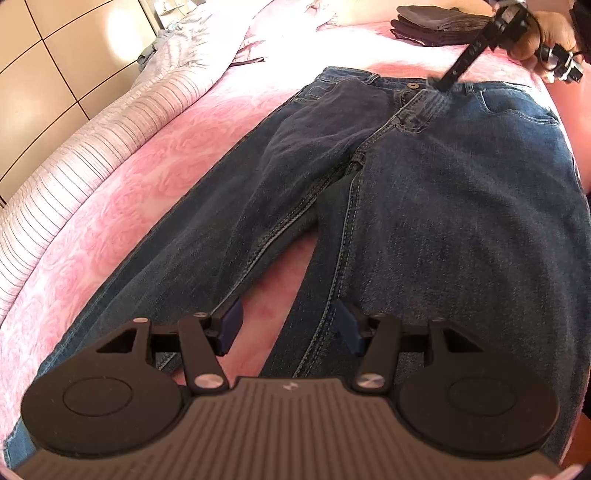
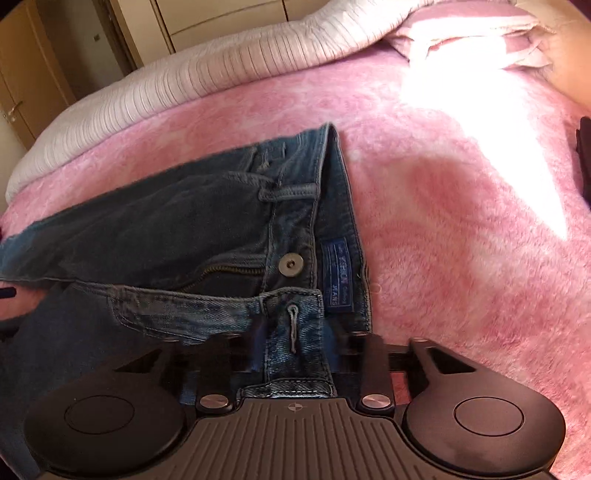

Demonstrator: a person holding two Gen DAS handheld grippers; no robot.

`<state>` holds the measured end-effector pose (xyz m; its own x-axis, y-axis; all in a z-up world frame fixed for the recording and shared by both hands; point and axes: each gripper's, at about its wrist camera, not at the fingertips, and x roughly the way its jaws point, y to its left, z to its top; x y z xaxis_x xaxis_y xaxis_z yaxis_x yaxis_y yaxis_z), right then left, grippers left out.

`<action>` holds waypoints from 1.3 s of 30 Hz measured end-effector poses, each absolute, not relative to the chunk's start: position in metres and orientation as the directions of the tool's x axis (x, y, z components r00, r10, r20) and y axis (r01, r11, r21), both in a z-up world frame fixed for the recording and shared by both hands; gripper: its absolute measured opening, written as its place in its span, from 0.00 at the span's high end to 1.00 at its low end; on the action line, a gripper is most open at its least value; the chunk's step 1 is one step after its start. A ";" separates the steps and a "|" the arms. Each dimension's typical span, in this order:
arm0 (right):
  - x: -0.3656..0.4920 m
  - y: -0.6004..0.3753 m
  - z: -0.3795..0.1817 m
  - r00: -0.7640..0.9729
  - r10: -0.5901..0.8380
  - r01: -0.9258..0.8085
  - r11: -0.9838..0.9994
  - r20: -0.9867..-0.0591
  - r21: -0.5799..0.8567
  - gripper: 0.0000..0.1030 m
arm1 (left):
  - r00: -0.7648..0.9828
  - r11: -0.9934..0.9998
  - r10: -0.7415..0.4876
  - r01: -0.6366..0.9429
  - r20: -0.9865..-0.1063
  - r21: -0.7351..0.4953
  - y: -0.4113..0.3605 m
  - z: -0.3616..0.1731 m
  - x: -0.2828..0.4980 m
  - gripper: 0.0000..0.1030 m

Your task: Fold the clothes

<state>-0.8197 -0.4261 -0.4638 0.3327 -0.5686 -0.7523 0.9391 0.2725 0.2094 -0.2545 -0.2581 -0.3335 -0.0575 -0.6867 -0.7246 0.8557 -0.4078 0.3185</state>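
Denim fills the space between the right tongs (image 2: 295, 354): in the right wrist view their jaws are pinching the buttonhole end of the jeans' waistband (image 2: 291, 317), lifted off the pink fleece blanket (image 2: 461, 229). Just beyond the tips sit the metal button (image 2: 291, 265) and an open zip, and a blue inner label (image 2: 338, 275) on which only "JEANS" can be read. The left wrist view alone shows the whole blue jeans (image 1: 424, 206) lying front-up on the blanket (image 1: 147, 177), and the left tongs (image 1: 288, 328) spread, holding nothing, over the gap between the two legs. Far ahead of them, a person's hand (image 1: 546, 33) grips the right tongs (image 1: 441, 86) at the waistband, with folded dark clothes (image 1: 436, 26) stacked beyond.
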 end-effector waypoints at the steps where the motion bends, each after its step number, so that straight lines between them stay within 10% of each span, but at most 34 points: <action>1: -0.816 -0.422 -0.456 0.331 -0.591 0.938 0.292 -0.735 0.188 0.84 | -0.055 -0.405 -0.690 0.855 -0.722 0.322 -0.258 -0.333 -0.254 0.49; 6: -0.802 -0.446 -0.460 0.309 -0.607 0.940 0.311 -0.732 0.138 0.82 | -0.034 -0.401 -0.683 0.853 -0.730 0.335 -0.259 -0.339 -0.252 0.49; 11: -0.799 -0.456 -0.477 0.249 -0.591 0.958 0.264 -0.767 0.108 0.57 | -0.037 -0.404 -0.665 0.858 -0.746 0.318 -0.251 -0.343 -0.245 0.49; 39: -0.692 -0.231 -0.437 0.169 -0.649 0.955 0.294 -0.742 -0.039 0.50 | 0.292 -0.038 -0.596 0.920 -0.748 0.389 -0.036 -0.315 -0.102 0.44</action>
<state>-0.6924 -0.2313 -0.4369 0.1692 -0.6486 -0.7421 0.9550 0.2941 -0.0393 -0.1022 -0.0360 -0.3154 0.2917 -0.5960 -0.7482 0.9202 -0.0385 0.3895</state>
